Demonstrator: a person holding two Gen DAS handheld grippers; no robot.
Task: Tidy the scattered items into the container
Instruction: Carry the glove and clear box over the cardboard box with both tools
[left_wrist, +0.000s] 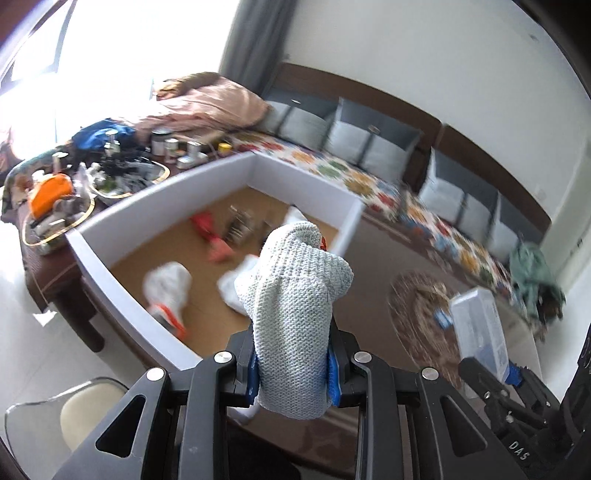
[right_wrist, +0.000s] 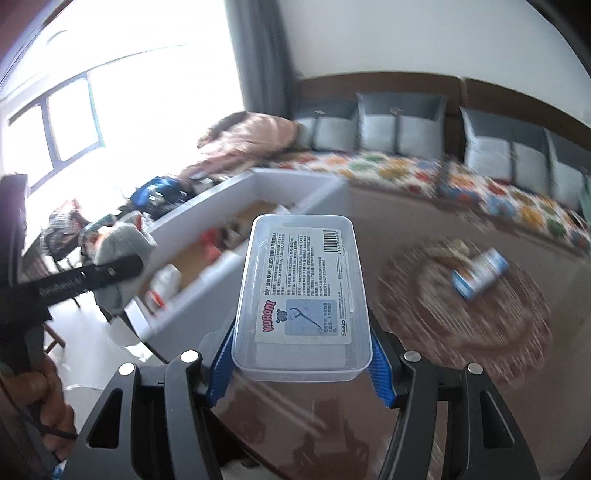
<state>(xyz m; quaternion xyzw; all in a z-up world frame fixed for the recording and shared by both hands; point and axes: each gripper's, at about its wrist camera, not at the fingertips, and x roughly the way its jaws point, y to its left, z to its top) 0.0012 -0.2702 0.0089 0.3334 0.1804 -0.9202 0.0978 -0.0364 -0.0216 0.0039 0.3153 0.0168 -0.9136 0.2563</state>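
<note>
Gripping knitted cloth in left tool, right tool clamping clear box, possibly floss picks

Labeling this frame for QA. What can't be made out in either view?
- Left wrist: items inside the white container are motion-blurred, and the knit cloth in the left gripper covers some.
- Right wrist: the blue-and-white item on the round mat is blurred, label unreadable.
- Right wrist: the plastic box in the right gripper hides the table behind.

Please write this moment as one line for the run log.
left claw: shut on sock | right claw: shut on clear box | bin: holds items | can: on mat
</note>
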